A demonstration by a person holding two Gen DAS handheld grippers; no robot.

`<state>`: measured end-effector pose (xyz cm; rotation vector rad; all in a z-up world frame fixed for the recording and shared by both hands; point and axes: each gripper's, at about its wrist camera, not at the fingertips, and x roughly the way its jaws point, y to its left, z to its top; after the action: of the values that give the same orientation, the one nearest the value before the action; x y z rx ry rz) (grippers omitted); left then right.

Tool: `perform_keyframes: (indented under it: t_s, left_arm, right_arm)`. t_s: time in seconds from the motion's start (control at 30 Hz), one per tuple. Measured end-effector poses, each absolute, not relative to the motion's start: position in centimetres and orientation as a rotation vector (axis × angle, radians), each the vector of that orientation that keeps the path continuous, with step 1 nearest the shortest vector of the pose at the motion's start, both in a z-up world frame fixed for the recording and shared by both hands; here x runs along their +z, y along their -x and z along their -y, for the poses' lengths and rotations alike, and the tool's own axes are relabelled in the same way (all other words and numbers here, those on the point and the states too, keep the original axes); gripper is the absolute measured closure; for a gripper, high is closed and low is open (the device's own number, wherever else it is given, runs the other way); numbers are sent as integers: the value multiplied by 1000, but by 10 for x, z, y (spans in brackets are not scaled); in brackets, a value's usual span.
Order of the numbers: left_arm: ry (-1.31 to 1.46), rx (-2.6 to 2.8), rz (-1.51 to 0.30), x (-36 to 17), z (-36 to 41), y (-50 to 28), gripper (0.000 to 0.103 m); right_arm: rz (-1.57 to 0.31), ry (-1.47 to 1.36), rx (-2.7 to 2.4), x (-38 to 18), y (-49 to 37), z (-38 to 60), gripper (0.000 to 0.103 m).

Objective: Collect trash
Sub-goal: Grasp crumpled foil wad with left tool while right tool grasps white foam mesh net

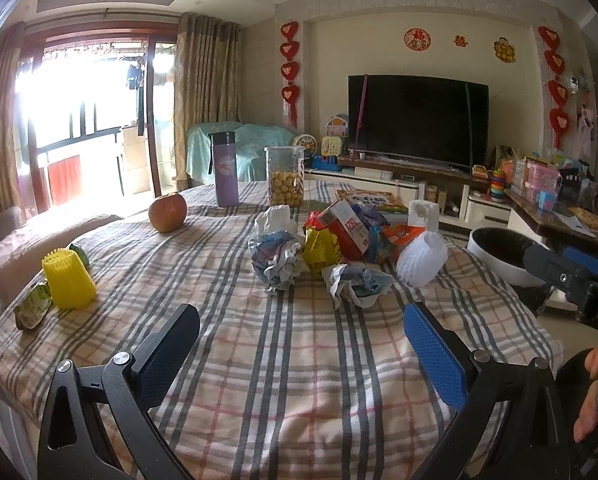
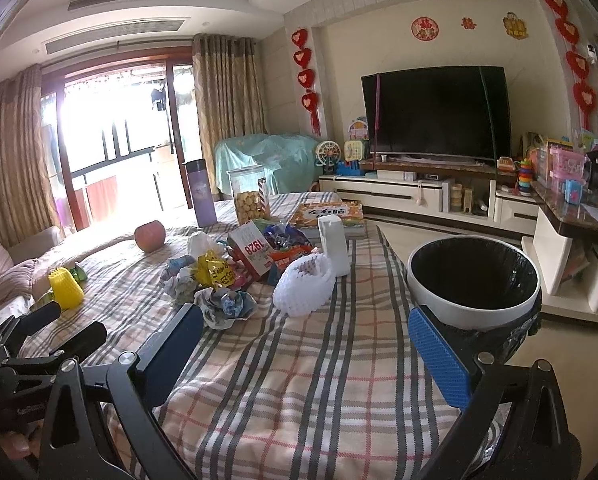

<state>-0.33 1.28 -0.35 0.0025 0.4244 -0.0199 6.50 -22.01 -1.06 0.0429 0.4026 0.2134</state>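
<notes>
Trash: I see it piled mid-table, bin right.
Left gripper: jaws wide, holding nothing.
Right gripper: jaws wide, holding nothing.

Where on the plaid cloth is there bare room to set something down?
The near strip of the plaid cloth between the open left gripper and the crumpled paper is bare. So is the stretch between the apple and the yellow foam net. The trash pile crowds the middle.

Left gripper fingers spread wide above plaid tablecloth; crumpled paper ahead, untouched.
</notes>
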Motion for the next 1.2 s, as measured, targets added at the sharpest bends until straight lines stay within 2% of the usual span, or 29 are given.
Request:
perform_keyframes:
  t_s: [0.47,0.83,1.0,1.2]
  left_arm:
    - [8,-37,-519,-16,-16,-37,1]
    - [43,-45,-598,-21,-19,-96,1]
    - [35,-66,-643,-26,-15,-131,7]
    - [29,-102,-715,-39,-6,-171,20]
  right_arm:
    - [-491,-76,220,-24,-92,226,0]
    - [-589,-97,241,-37,-138,232,1]
    - [-653,-112,255,-46,-172,229,1]
    - [-716,-143,277,-57,-208,223,2]
